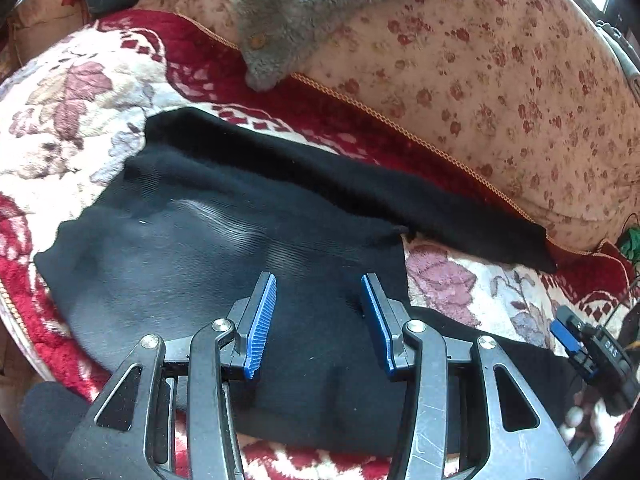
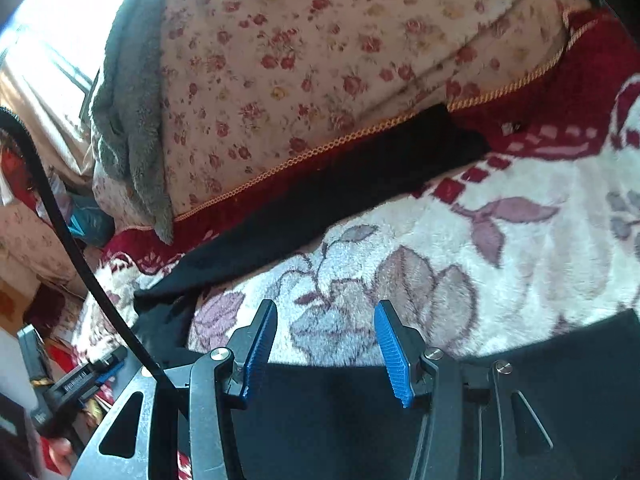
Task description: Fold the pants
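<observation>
Pants, black, lie spread on the floral blanket, both grippers' jaws apart, holding nothing.

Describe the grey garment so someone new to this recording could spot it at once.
Start at the big floral-print cushion behind the red-and-cream blanket where the black pants lie. The grey fleece garment hangs over the cushion's top. It alone is fuzzy grey with brown buttons.

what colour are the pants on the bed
Black pants, clearest in the left wrist view.
</observation>
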Demonstrator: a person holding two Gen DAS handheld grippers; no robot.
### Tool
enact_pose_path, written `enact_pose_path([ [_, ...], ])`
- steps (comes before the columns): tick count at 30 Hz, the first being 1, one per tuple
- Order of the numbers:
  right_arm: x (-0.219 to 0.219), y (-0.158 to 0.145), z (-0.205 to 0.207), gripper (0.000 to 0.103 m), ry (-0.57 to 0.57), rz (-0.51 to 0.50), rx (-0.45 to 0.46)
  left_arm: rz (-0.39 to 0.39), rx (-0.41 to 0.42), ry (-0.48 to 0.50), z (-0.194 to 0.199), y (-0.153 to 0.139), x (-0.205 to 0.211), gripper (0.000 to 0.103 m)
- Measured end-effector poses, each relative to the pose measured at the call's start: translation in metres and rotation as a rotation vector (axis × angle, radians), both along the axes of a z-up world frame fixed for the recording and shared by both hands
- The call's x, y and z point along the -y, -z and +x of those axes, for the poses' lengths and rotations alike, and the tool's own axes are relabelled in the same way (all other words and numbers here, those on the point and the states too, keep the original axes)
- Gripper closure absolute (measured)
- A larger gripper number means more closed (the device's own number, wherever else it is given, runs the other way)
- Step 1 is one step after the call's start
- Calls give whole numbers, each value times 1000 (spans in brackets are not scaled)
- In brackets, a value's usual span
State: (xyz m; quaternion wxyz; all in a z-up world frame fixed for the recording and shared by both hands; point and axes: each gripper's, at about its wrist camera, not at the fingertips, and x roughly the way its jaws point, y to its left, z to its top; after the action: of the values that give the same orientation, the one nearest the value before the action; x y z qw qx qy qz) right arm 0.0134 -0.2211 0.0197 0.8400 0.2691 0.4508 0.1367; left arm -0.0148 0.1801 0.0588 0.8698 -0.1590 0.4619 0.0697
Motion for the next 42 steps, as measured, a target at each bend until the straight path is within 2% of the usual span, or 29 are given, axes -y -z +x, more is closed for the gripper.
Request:
enact_pose_path([
  [6, 14, 23, 31, 54, 27, 78, -20, -24, -16, -5, 16, 11, -2, 59],
  [17, 37, 49, 93, 52, 86, 237, -54, -133, -19, -34, 51, 25, -21, 57],
  [24, 36, 52, 116, 52, 99, 268, -50, -180, -24, -34, 80, 27, -19, 57],
  [28, 37, 54, 124, 52, 96, 285, -52, -204, -48, -17, 95, 31, -12, 52],
  [33, 36, 55, 133, 52, 102, 295, -53, -209, -60, -46, 110, 38, -8, 52],
  [37, 38, 57, 136, 52, 111, 319, -46, -254, -65, -77, 125, 41, -9, 52],
  [40, 39, 58, 135, 59, 119, 310, -43, -273, -69, -105, 134, 45, -10, 52],
  [42, 40, 60, 136, 73, 128, 304, -55, -293, -53, -122, 137, 45, -11, 53],
])
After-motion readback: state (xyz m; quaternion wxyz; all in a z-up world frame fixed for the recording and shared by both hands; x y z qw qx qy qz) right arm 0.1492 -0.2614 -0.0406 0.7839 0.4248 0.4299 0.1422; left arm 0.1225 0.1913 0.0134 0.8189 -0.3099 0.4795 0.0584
